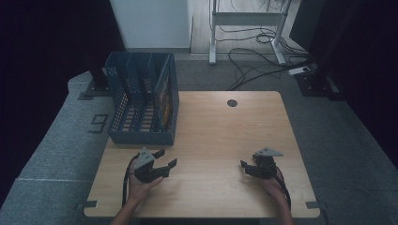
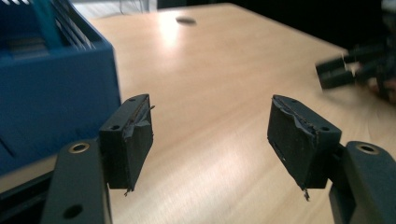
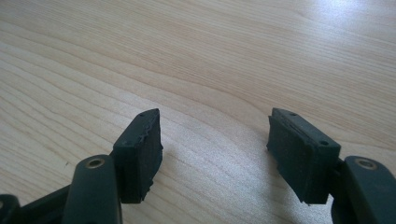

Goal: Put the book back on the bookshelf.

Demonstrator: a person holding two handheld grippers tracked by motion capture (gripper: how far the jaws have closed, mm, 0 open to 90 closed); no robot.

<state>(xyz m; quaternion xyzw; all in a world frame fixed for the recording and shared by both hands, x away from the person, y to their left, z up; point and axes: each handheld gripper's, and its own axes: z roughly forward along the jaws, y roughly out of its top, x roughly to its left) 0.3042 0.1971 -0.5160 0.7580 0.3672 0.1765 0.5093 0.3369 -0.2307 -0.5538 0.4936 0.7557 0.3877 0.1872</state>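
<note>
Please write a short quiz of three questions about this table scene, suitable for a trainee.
1. True or false: both grippers hold nothing.
2. Which gripper is nearer to the blue file rack? A) left gripper B) right gripper
3. What lies in the rack's rightmost slot?

Key
1. True: in both gripper views the jaws stand apart with only the wooden table between them.
2. A.
3. A flat item with a colourful cover, perhaps a book or magazine; it stands on edge.

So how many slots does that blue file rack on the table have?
3. The blue file rack has a left slot, a middle slot and a right slot, side by side; the right one holds something colourful, perhaps a book. None seem hidden.
</note>
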